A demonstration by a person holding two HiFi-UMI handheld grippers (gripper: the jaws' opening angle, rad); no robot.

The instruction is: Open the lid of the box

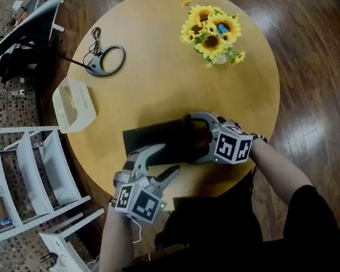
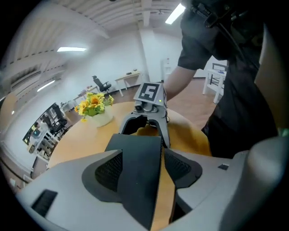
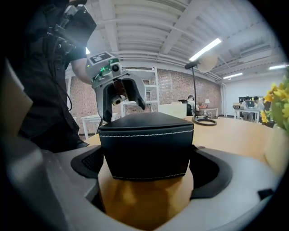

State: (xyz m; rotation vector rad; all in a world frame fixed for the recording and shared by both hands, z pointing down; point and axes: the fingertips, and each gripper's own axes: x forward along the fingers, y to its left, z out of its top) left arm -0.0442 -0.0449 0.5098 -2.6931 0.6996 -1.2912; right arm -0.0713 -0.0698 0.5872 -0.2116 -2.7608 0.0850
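A black box [image 1: 157, 141] with white stitching lies on the round wooden table [image 1: 170, 84], near its front edge; its lid is down. My right gripper [image 1: 193, 139] straddles the box's right end, and in the right gripper view both pads [image 3: 88, 164] press on the box [image 3: 144, 144]. My left gripper [image 1: 167, 158] sits at the box's front left corner. In the left gripper view its jaws stand wide, with the box corner [image 2: 135, 176] between them and bare wood showing beside the right pad [image 2: 183, 168].
A vase of sunflowers [image 1: 212, 32] stands at the table's far right. A ring-shaped lamp [image 1: 106, 60] and a white ribbed device [image 1: 73, 104] lie at the left. A white shelf rack [image 1: 23, 178] stands beside the table's left edge.
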